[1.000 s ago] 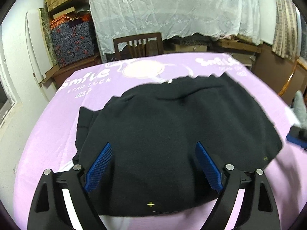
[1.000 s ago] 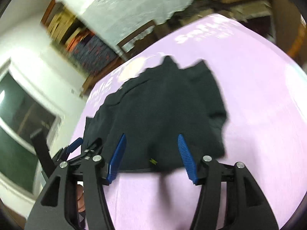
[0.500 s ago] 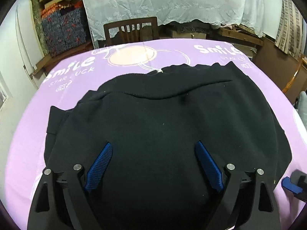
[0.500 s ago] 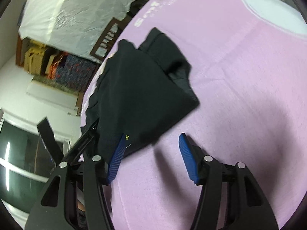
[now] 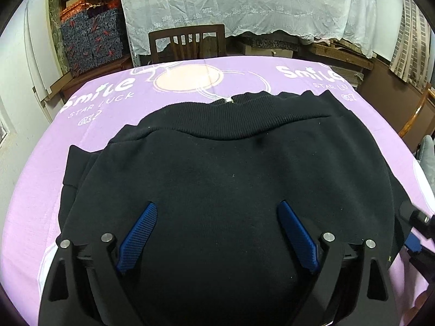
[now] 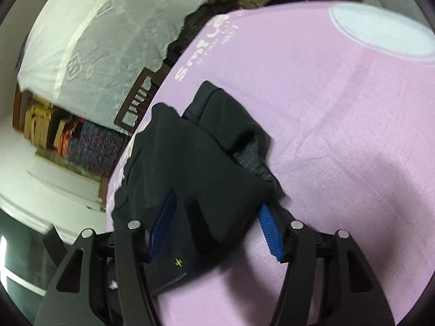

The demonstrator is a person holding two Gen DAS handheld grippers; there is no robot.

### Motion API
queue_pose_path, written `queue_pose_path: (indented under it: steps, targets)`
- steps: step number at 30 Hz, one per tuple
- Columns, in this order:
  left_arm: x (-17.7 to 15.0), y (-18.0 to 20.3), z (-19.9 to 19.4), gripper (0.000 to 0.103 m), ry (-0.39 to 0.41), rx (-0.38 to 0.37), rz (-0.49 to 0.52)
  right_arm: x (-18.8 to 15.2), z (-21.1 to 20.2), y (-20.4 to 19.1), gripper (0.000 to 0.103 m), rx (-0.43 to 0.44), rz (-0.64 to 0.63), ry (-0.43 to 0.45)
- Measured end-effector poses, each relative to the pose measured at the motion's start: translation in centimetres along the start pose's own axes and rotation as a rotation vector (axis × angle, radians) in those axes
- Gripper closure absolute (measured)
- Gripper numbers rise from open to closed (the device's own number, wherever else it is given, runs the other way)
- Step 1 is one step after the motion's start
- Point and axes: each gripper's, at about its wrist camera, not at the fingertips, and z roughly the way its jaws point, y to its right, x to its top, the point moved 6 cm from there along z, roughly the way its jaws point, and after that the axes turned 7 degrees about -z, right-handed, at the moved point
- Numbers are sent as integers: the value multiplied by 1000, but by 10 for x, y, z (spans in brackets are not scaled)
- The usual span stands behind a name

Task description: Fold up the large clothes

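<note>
A black sweatshirt [image 5: 223, 168] lies folded on the purple blanket [image 5: 40, 168], its ribbed band toward the far side. My left gripper [image 5: 217, 212] is open, its blue pads [image 5: 141, 231] spread low over the near part of the cloth. My right gripper [image 6: 214, 206] is open at the sweatshirt's near right corner [image 6: 206, 179], with the cloth lying between its blue pads [image 6: 269, 231]; a small yellow mark shows on that corner. The right gripper also shows at the right edge of the left wrist view [image 5: 418, 233].
The purple blanket [image 6: 339, 135] carries white "Smile" lettering and a pale circle. A wooden chair [image 5: 187, 43] stands at the far edge, under a white lace cloth [image 5: 244, 2]. Stacked boxes [image 5: 92, 40] fill shelves at the back left.
Both grippers have moved in closer to the sweatshirt. The right gripper has shifted left so the garment's corner now lies between its open fingers.
</note>
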Motion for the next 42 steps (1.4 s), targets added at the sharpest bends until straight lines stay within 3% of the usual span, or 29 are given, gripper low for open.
queue_pose_path:
  steps: [4, 7, 11, 16, 19, 20, 27, 30, 34, 37, 38, 40, 42]
  targets:
    - [5, -15, -12, 30, -3, -59, -76, -6, -3, 3, 53, 21, 4, -8]
    - [7, -17, -7, 31, -22, -59, -74, -4, 0, 2, 55, 17, 4, 4]
    - [3, -5, 1, 30, 7, 44, 15, 3, 12, -2, 55, 3, -10, 25]
    - [2, -6, 2, 29, 6, 44, 7, 5, 21, -12, 54, -28, -66, 36]
    - [2, -5, 2, 29, 7, 52, 9, 3, 24, -6, 79, -6, -45, 0]
    - [2, -5, 3, 29, 7, 52, 9, 4, 24, -6, 83, 5, -35, -3]
    - [7, -10, 8, 25, -22, 27, -1, 8, -6, -81, 90, -72, -362, 114]
    - [10, -19, 8, 25, -55, -19, -28, 4, -17, -121, 91, -74, -491, 159]
    - [25, -40, -5, 26, -122, -161, -133, -16, -23, -163, 91, -85, -679, 212]
    - [44, -47, -37, 26, -81, -217, -136, -33, -19, -174, 91, -72, -756, 204]
    - [49, -46, -50, 24, -71, -252, -130, -40, -16, -176, 91, -71, -785, 201]
    - [60, -37, -79, 9, -53, -379, -128, -48, -11, -177, 91, -77, -828, 194]
    - [66, -27, -93, 3, -43, -441, -114, -53, -9, -176, 91, -77, -848, 194]
